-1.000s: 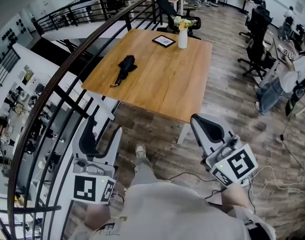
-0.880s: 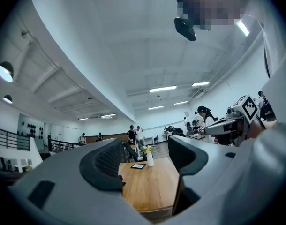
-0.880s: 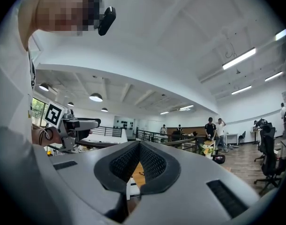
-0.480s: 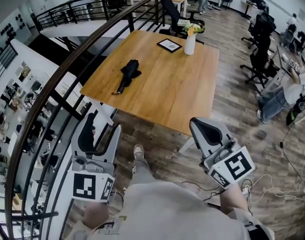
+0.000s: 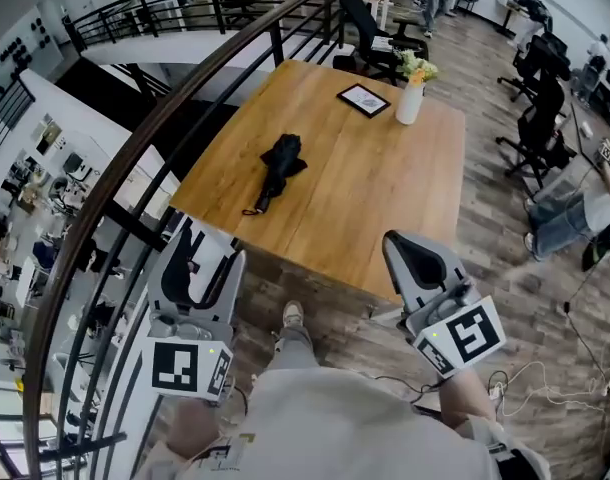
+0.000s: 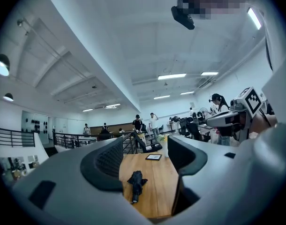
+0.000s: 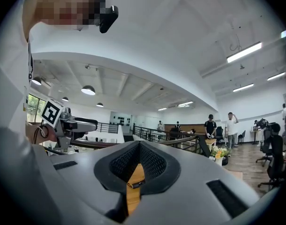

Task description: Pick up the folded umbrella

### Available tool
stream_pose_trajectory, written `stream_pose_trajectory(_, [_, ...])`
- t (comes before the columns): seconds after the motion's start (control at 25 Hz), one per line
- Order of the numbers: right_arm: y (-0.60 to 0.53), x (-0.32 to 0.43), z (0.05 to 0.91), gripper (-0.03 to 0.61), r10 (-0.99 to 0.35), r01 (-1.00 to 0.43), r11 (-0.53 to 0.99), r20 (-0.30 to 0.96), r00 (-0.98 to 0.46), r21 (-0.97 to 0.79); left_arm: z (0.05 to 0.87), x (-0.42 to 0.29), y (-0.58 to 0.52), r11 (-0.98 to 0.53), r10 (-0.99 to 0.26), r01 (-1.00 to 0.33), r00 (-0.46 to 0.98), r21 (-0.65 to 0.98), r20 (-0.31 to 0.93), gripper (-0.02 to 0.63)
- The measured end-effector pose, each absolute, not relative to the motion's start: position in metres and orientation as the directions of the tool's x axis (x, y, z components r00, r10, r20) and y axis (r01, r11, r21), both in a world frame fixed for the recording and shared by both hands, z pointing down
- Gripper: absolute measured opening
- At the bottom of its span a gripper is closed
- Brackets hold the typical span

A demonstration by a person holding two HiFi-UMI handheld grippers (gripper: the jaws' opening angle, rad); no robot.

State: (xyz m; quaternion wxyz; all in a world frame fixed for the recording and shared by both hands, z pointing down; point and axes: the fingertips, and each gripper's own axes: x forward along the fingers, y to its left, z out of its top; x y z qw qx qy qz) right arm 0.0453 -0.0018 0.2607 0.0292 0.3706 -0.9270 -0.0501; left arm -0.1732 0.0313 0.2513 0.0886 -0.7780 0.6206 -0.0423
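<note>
The folded black umbrella (image 5: 279, 165) lies on the wooden table (image 5: 385, 198), near its left edge, with the strap end toward me. In the left gripper view the umbrella (image 6: 136, 183) shows far off between the jaws. My left gripper (image 5: 203, 265) is open and empty, held in the air short of the table's near left corner. My right gripper (image 5: 418, 260) is shut and holds nothing, in front of the table's near edge. Through the slit under its closed jaws (image 7: 139, 149), only a sliver of tabletop and the strap end (image 7: 135, 184) appear.
A white vase with flowers (image 5: 410, 98) and a dark framed picture (image 5: 363, 99) stand at the table's far side. A curved dark railing (image 5: 125, 178) runs along the left over a drop. Office chairs (image 5: 541, 133) and several people are at the right and back.
The table and umbrella have drawn nearer and shifted right in the head view. Both grippers keep their jaw states; the left one now sits closer to the table's corner.
</note>
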Motion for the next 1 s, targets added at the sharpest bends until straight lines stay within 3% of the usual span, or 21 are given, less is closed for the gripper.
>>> stream_pose_trajectory(0.6, [-0.176, -0.098, 0.266, 0.028, -0.698, -0.695, 0.715, 0.114, -0.707, 0.069, 0.269, -0.293, -0.164, -0.323, -0.947, -0.932, 0.318, -0.164, 0.055, 0.311])
stream_pose_trajectory(1.0, [-0.243, -0.108, 0.272, 0.028, -0.717, -0.719, 0.693, 0.139, -0.682, 0.047, 0.277, -0.305, -0.232, -0.354, -0.935, -0.921, 0.344, -0.165, 0.089, 0.311])
